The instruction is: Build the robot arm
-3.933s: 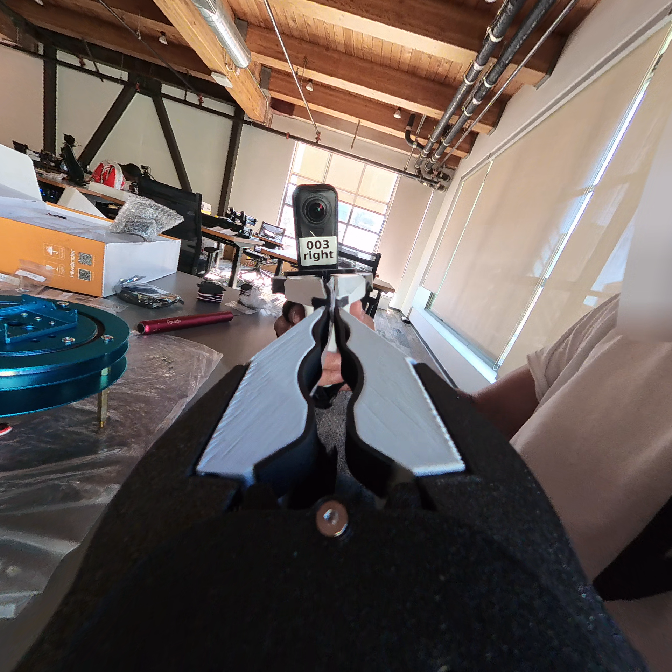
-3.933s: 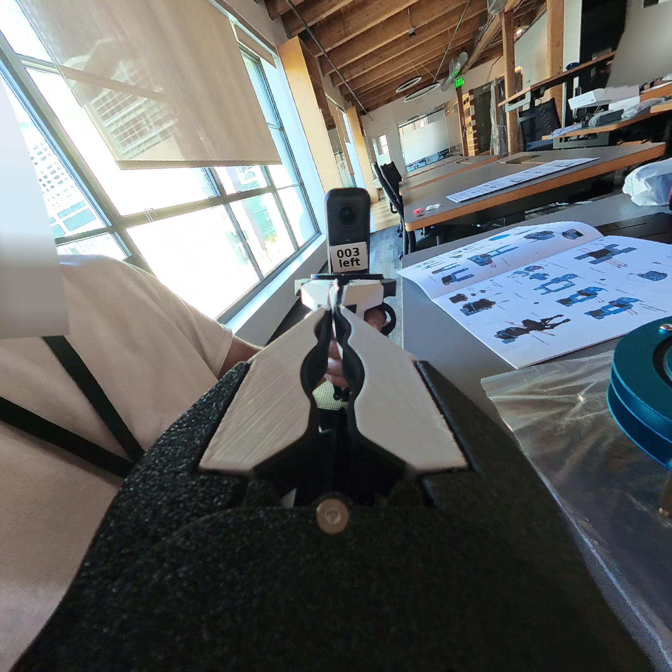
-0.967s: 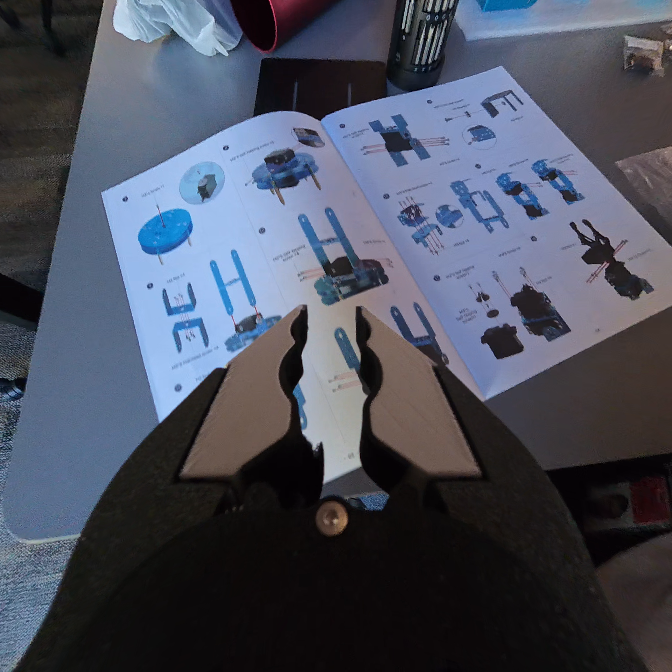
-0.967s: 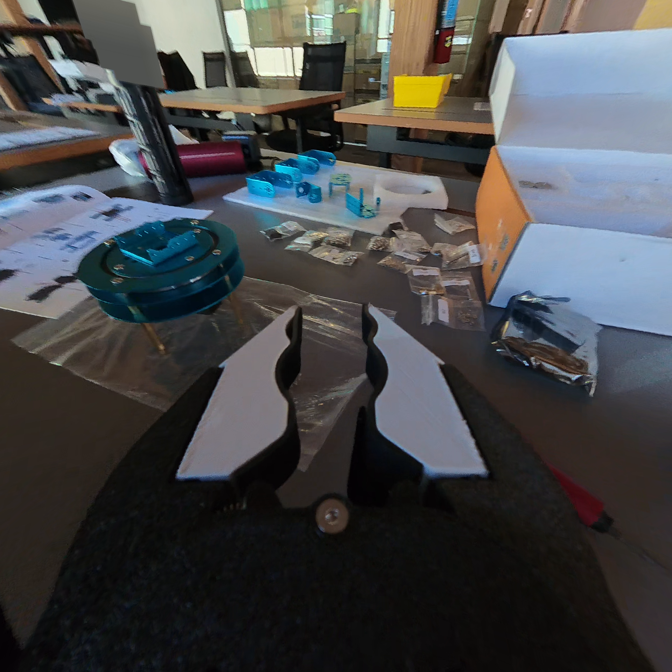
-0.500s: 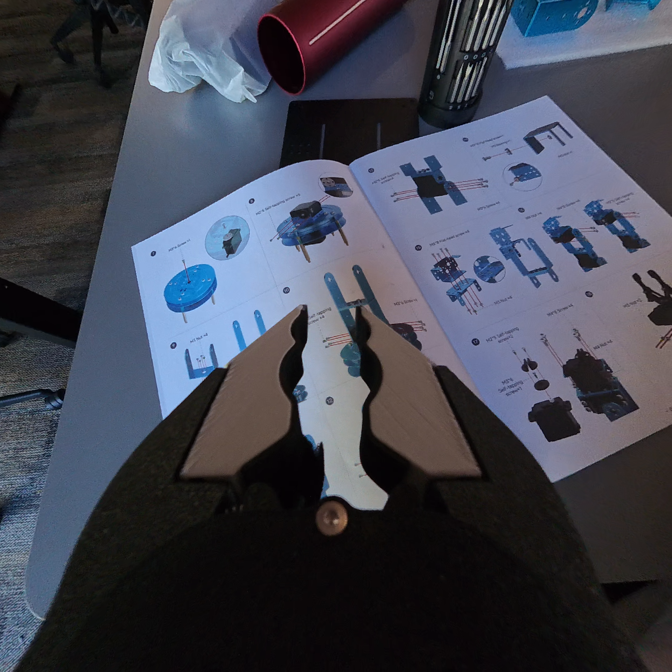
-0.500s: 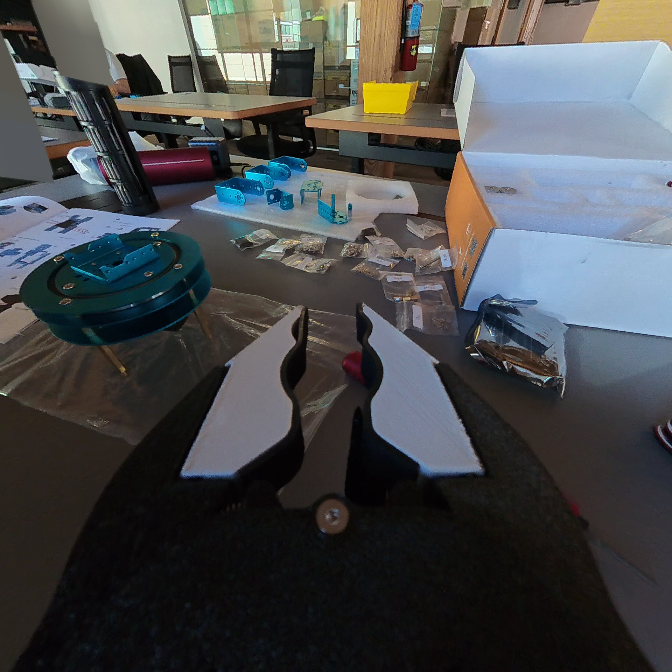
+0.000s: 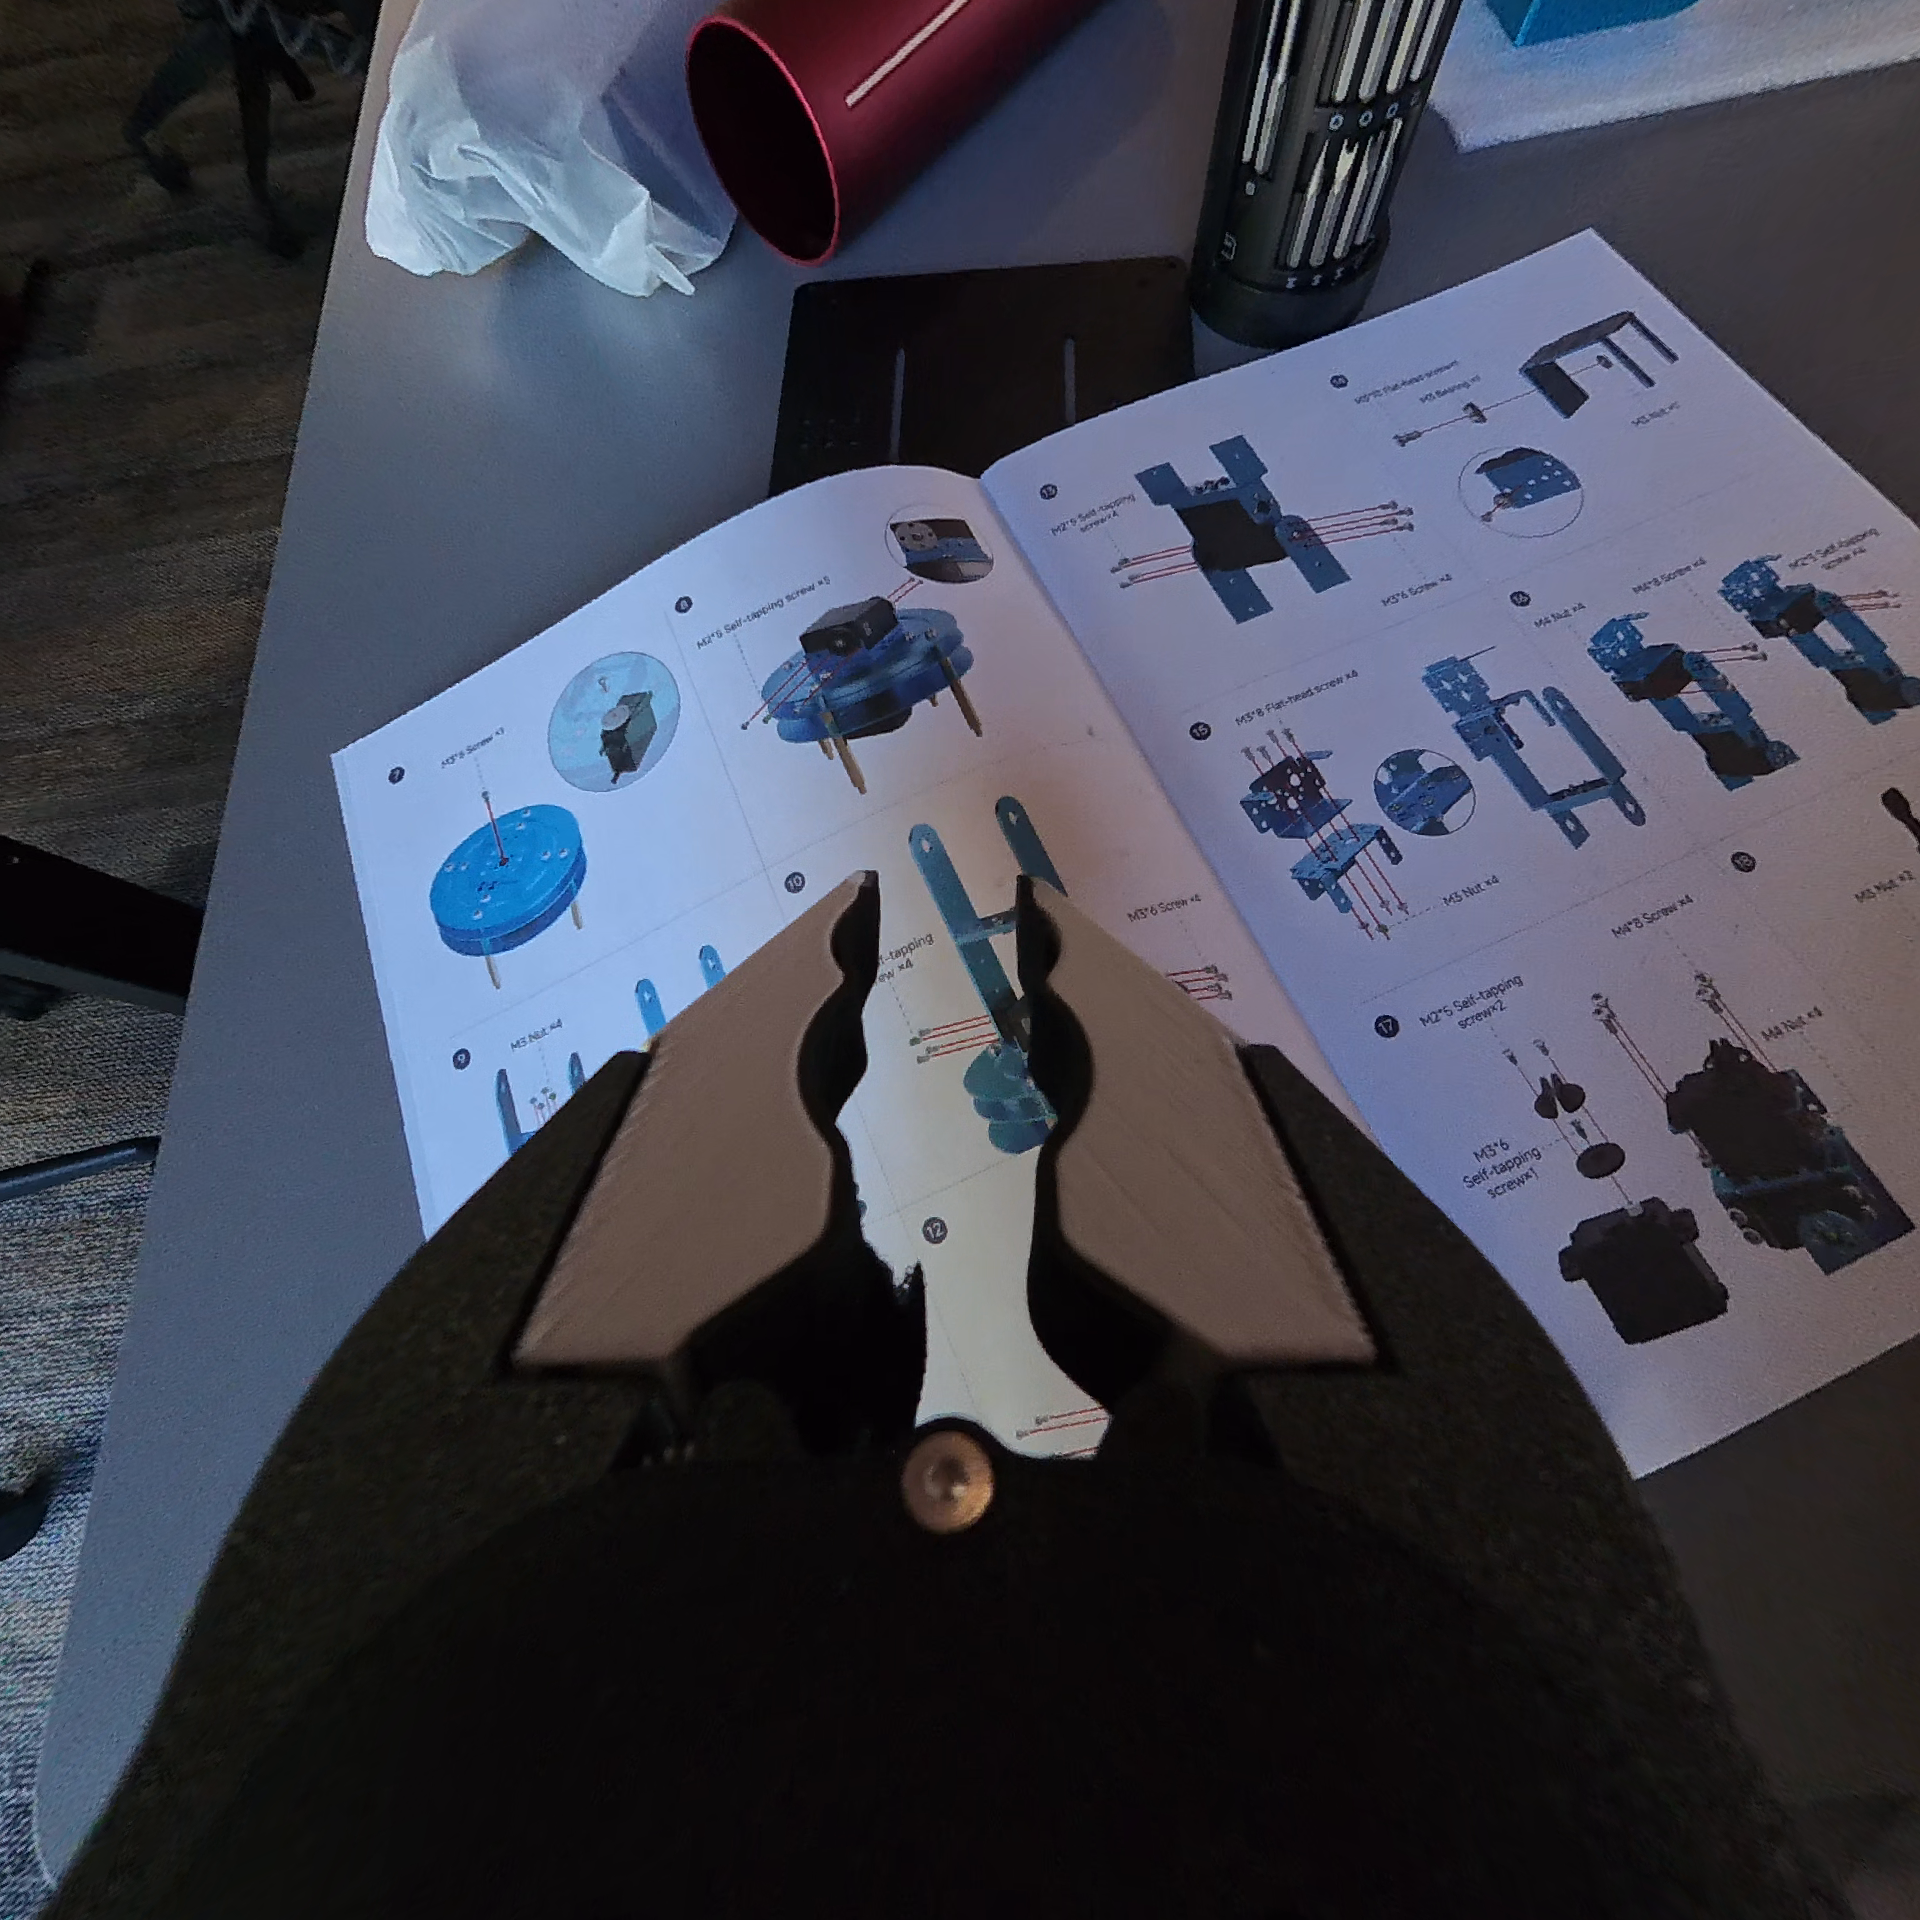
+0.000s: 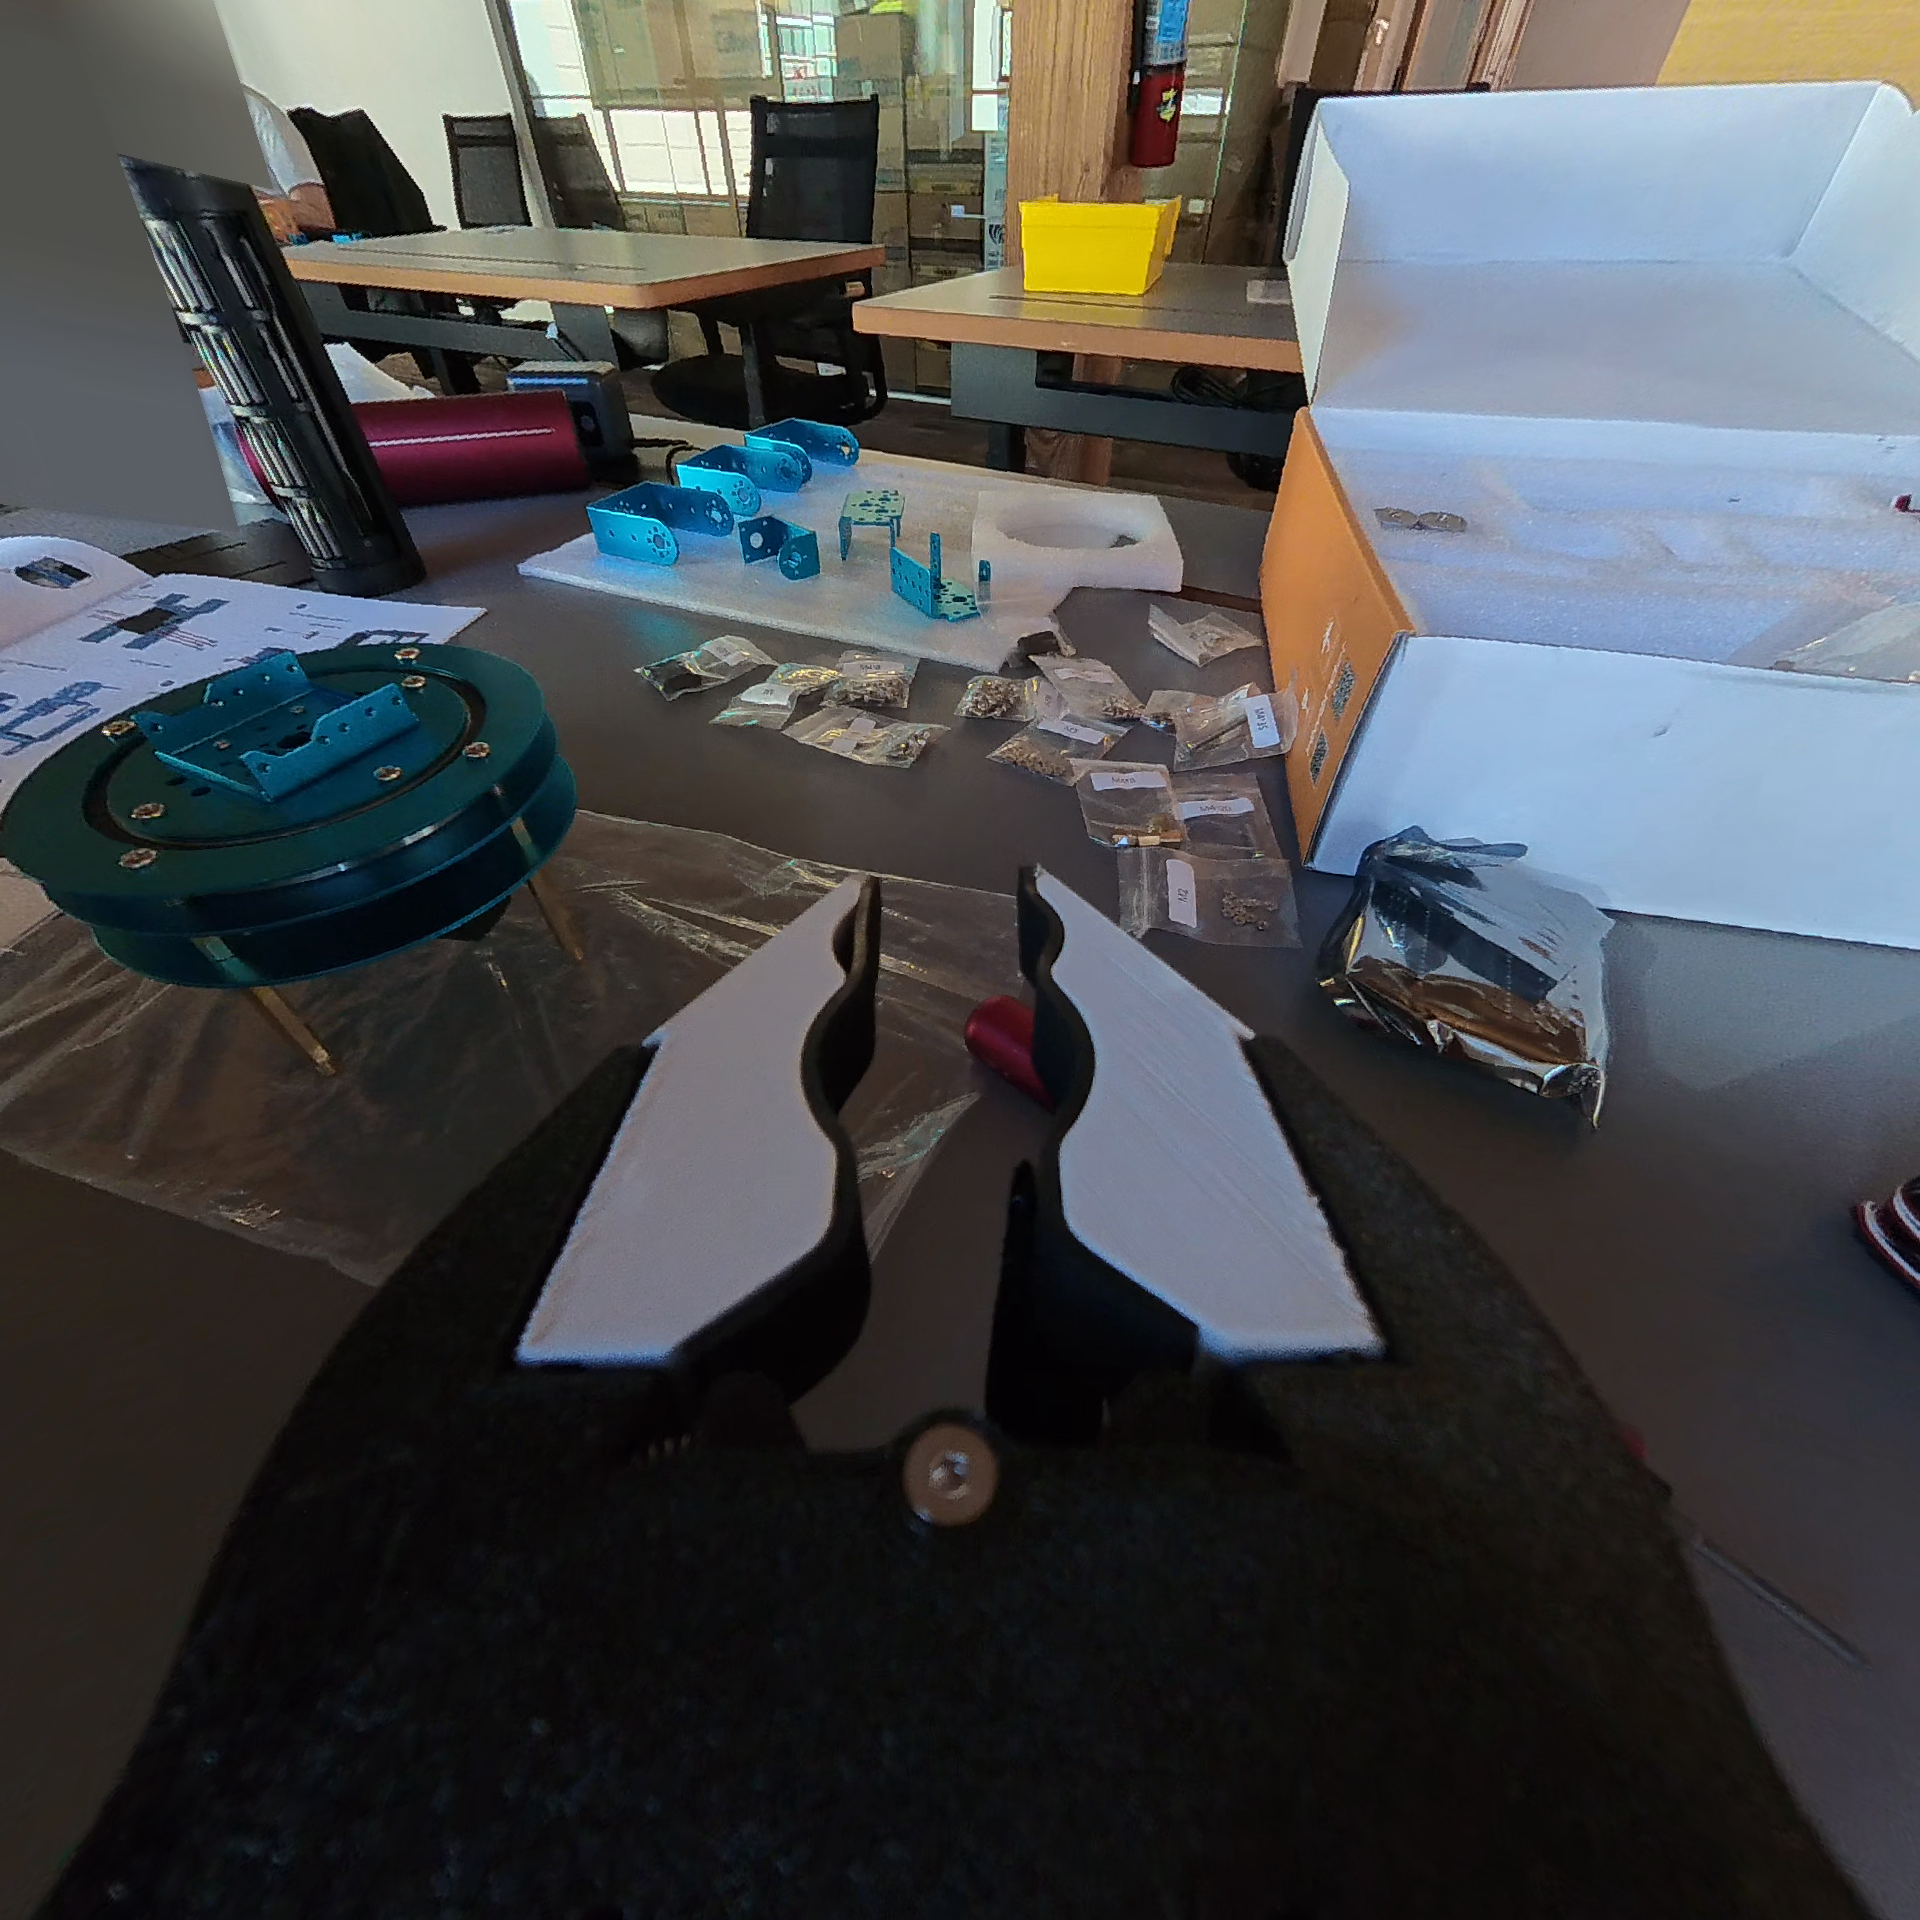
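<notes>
In the left wrist view, the left gripper (image 7: 943, 894) is hovering over an open assembly booklet (image 7: 1195, 790) on the grey table (image 7: 416, 468), its jaws narrowly apart and empty. Only here the open mouth of the red tube (image 7: 790, 135) is showing.

In the right wrist view, the right gripper (image 8: 945, 894) is standing narrowly parted and empty, with a red-handled tool (image 8: 1003, 1039) lying just beside its right finger. A teal round base (image 8: 291, 800), blue brackets (image 8: 727, 499) and small screw bags (image 8: 1039, 727) are appearing only here.
</notes>
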Tool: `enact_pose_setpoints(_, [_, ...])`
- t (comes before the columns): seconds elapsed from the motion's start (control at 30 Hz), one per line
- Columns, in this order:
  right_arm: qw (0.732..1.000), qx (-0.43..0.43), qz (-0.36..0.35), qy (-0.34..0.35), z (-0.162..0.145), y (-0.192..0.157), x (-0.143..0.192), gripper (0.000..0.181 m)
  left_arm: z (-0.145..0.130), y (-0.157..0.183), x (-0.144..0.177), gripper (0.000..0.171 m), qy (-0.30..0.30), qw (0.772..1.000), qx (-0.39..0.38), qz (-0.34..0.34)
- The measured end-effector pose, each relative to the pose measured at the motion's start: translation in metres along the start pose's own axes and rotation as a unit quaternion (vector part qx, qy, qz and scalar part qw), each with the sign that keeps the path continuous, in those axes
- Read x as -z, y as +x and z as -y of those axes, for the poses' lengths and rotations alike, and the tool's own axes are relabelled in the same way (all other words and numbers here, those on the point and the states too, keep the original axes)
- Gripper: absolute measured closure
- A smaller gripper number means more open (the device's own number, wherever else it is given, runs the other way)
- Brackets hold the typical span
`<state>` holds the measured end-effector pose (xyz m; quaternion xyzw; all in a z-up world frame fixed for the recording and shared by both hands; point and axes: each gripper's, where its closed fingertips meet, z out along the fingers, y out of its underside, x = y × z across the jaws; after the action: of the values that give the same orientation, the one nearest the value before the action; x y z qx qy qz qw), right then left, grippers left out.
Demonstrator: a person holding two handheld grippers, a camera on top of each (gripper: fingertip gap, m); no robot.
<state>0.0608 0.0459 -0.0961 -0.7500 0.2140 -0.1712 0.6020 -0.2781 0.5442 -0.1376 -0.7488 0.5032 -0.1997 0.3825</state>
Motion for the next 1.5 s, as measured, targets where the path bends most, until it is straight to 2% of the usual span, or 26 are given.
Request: enact_pose_setpoints(1.5, [1.000,-0.007,0.013,-0.013,-0.004,0.000,-0.004,0.157,-0.018,-0.015,0.032,0.146,-0.021,0.999,0.003,0.046])
